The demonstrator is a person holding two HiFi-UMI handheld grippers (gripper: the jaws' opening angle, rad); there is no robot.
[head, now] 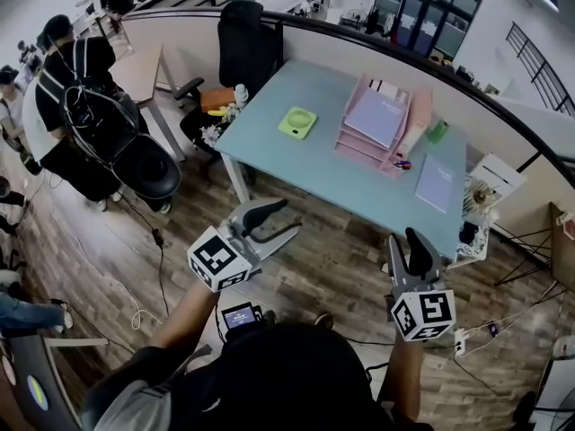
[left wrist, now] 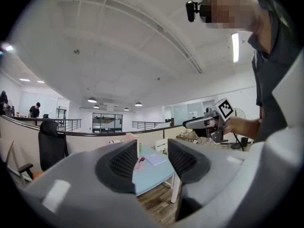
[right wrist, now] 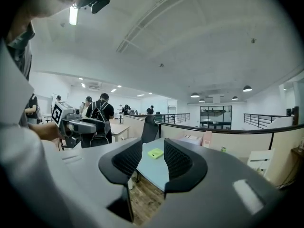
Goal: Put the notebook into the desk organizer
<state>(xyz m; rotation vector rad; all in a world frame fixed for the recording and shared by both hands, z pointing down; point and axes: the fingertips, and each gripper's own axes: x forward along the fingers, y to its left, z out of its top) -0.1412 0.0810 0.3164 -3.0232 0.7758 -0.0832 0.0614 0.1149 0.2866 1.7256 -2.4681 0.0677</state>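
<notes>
From the head view, you stand on open wood floor, back from the tabletop, with its near edge and left corner facing you. The notebook lies flat near the tabletop's right end, close to the near edge and just right of the pink organizer, not touching it. A green square sits alone toward the left, with bare tabletop round it. A partition runs along the far edge, and a black chair stands at the far left corner. Your left tongs and right tongs both hover over the floor, short of the near edge and well apart from each other.

In the left gripper view, the tongs stand partly open and hold nothing. Through the gap you see the tabletop's right end with the notebook on it, and the floor below. The right tongs show off to the right.

In the right gripper view, the tongs stand open by a narrower gap, also empty. The green square and the tabletop's near corner show between them.
</notes>
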